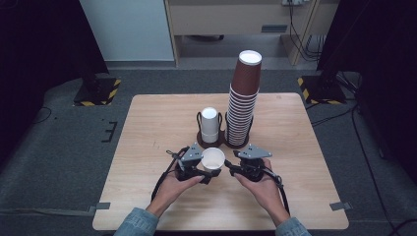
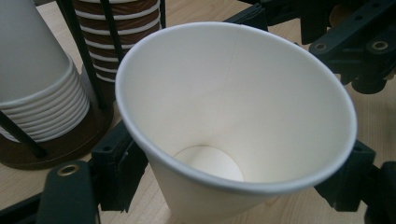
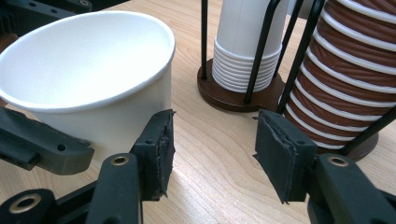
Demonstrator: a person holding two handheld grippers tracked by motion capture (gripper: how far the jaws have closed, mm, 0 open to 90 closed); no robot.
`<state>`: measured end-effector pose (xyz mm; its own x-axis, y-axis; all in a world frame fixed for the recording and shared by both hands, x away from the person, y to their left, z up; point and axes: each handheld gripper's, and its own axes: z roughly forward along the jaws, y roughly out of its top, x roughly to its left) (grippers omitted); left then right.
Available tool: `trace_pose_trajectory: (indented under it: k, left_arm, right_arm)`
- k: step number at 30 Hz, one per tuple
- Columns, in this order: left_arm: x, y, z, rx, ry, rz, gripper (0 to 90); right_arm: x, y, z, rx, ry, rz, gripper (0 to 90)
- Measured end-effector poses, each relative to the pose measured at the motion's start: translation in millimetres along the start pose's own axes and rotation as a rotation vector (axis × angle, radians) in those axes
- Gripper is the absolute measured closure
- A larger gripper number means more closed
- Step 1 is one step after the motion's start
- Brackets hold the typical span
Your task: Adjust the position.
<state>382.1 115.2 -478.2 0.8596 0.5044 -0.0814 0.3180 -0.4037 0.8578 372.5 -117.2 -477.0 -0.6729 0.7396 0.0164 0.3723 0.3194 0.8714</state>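
A white paper cup [image 1: 213, 158] stands open end up between my two grippers near the table's front middle. My left gripper [image 1: 205, 171] has its jaws on either side of the cup [image 2: 233, 107]; the left pad [image 2: 123, 168] lies against its wall, and the rim hides the other contact. My right gripper [image 1: 235, 168] sits just right of the cup. In the right gripper view its jaws [image 3: 212, 149] stand apart over bare wood, with the cup [image 3: 93, 79] beside the left pad [image 3: 159, 149].
Behind the cup stand two dark wire holders: a short stack of white cups [image 1: 210, 125] and a tall stack of brown cups [image 1: 242, 103]. The wooden table [image 1: 147, 128] has dark floor all round. The person's hands come in from the front edge.
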Motion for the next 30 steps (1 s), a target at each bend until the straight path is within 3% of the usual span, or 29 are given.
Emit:
trace_pose_trajectory:
  k: [12, 20, 27, 30]
  left_arm:
    - [0.3, 3.1, -6.7, -0.032, 0.022, 0.014, 21.2]
    - [7.2, 3.3, -17.2, -0.051, 0.048, -0.001, 20.8]
    - [16.4, 0.8, -27.1, -0.065, 0.079, -0.025, 20.6]
    - [17.8, 0.8, -29.9, -0.067, 0.086, -0.023, 20.6]
  right_arm:
    - [-0.5, 1.7, -2.1, 0.001, -0.002, 0.008, 46.0]
    - [-8.9, -2.8, -3.8, 0.045, -0.03, 0.029, 40.4]
    - [-17.8, -7.0, -5.4, 0.069, -0.046, 0.09, 22.6]
    - [-21.9, -9.6, -5.2, 0.067, -0.059, 0.091, 16.2]
